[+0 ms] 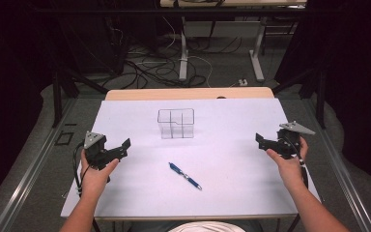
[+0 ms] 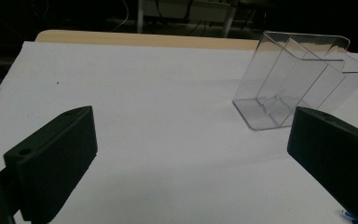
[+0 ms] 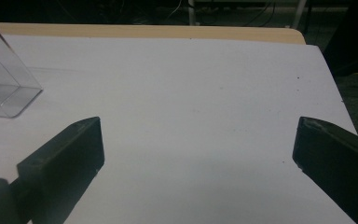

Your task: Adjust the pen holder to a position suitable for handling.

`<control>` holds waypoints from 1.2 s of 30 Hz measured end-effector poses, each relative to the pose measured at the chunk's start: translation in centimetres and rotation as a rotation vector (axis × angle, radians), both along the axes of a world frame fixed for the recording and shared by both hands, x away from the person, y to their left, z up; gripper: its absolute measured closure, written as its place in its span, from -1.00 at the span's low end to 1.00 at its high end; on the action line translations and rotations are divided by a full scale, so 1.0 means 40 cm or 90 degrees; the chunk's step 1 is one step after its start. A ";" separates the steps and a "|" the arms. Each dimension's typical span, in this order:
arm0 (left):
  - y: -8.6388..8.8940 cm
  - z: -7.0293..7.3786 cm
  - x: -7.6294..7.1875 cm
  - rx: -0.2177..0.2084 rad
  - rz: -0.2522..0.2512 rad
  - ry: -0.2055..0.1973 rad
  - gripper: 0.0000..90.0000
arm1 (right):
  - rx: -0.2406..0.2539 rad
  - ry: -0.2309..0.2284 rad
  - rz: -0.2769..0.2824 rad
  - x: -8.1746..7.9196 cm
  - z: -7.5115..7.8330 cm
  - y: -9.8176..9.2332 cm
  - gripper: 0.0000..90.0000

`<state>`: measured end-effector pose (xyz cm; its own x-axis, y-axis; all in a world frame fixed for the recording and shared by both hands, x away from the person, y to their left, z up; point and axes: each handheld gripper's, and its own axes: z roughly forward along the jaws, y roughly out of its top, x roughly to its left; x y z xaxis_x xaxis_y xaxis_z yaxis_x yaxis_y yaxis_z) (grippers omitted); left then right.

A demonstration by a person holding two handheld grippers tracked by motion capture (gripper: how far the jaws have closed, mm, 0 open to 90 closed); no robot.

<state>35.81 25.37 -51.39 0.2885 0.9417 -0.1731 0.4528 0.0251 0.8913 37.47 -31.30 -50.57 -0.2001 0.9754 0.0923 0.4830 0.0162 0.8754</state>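
A clear plastic organiser box (image 1: 176,123) with inner dividers stands upright near the middle of the white table (image 1: 222,116). A blue pen (image 1: 185,175) lies flat in front of it, nearer the person. My left gripper (image 1: 118,149) hovers at the table's left side, open and holding nothing. My right gripper (image 1: 266,141) hovers at the right side, also open and holding nothing. In the left gripper view the box (image 2: 298,79) sits ahead and to the right, beyond the wide-apart jaws. The right gripper view catches the box (image 3: 2,79) at its left edge.
The white sheet covers a wooden table whose far edge (image 1: 188,93) shows. Beyond it are dark floor, cables (image 1: 149,67) and table legs (image 1: 257,53). A metal rail (image 1: 29,174) runs along the left of the table.
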 end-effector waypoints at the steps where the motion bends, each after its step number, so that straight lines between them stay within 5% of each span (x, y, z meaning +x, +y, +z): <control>1: -0.001 0.000 0.001 0.000 0.001 0.002 -0.97 | 0.000 0.000 0.000 0.000 0.000 0.000 -0.95; 7: -0.009 0.013 0.014 -0.002 0.020 0.008 -0.94 | -0.016 0.006 -0.002 -0.006 -0.002 0.002 -0.85; 17: -0.050 0.053 0.050 0.010 0.011 0.002 -0.61 | -0.034 0.006 0.013 -0.005 -0.004 0.009 -0.75; 24: -0.084 0.081 0.081 -0.009 0.006 0.001 -0.47 | -0.035 -0.006 0.009 -0.007 0.000 0.008 -0.69; 36: -0.137 0.133 0.136 0.029 -0.012 -0.007 -0.20 | -0.026 -0.003 0.015 -0.004 -0.005 0.007 -0.67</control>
<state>41.23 19.90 -46.08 0.3078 0.9429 -0.1275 0.4431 -0.0235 0.8962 37.30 -31.01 -50.79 -0.2230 0.9735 0.0511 0.4776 0.0634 0.8763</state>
